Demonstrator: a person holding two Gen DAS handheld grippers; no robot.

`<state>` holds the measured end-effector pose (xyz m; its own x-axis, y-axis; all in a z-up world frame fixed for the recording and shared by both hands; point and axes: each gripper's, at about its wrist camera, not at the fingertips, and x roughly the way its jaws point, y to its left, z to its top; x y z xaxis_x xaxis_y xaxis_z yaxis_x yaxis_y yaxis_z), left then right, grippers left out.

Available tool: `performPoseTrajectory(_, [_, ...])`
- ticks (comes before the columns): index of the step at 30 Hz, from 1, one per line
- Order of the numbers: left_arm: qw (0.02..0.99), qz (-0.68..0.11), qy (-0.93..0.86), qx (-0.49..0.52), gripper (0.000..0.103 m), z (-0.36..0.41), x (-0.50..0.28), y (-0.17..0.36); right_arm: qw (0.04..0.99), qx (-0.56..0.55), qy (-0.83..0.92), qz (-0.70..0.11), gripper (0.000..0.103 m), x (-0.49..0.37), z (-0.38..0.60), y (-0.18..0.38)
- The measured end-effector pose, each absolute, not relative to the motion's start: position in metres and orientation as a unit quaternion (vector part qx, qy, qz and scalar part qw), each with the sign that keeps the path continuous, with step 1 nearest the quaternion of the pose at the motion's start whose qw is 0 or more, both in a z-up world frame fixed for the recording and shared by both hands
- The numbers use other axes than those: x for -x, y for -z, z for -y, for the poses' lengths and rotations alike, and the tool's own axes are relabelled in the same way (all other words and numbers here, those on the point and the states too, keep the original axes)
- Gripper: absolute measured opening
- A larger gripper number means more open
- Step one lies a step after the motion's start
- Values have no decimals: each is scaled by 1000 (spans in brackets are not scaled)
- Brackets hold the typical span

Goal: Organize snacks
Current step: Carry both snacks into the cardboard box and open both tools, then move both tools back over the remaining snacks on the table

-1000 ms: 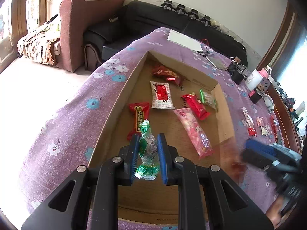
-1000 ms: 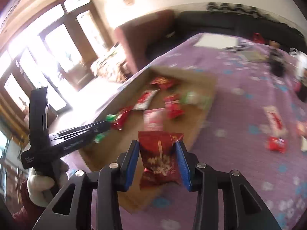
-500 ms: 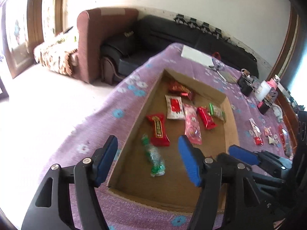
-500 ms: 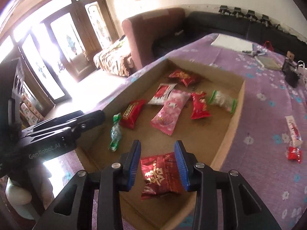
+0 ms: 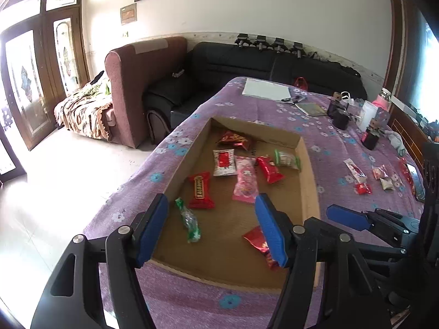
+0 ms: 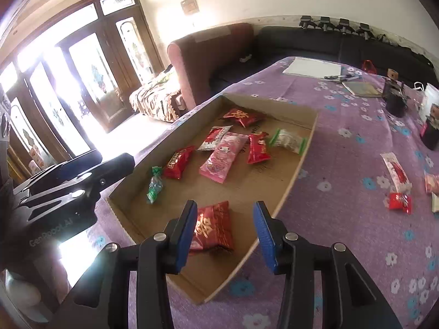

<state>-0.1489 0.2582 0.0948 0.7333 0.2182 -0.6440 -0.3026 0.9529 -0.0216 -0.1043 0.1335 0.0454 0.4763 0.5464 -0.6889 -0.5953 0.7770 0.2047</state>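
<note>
Right claw (image 6: 225, 233): we spread it; red packet (image 6: 212, 226) lies loose between, in the box (image 6: 290, 189).
Left claw (image 5: 211, 227): wide, empty.
Next: loose snacks (image 6: 399, 201) lie right of our right claw, nearer it.

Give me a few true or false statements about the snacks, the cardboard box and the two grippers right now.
1. The right gripper clamps the red packet. False: its jaws have just been opening and the packet lies in the cardboard box.
2. The left gripper holds nothing. True.
3. The green candy lies on the tablecloth. False: it lies in the box.
4. Some snacks remain outside the box. True.
</note>
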Motion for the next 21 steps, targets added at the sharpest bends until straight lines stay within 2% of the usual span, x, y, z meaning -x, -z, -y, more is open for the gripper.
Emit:
performPoseTrajectory(6, [931, -335, -139, 49, 66, -241, 155, -98, 866, 15, -323, -382, 51, 109, -109, -48])
performPoseTrajectory(21, [935, -336, -111, 14, 66, -190, 160, -102, 885, -23, -273, -376, 55, 115, -35, -49])
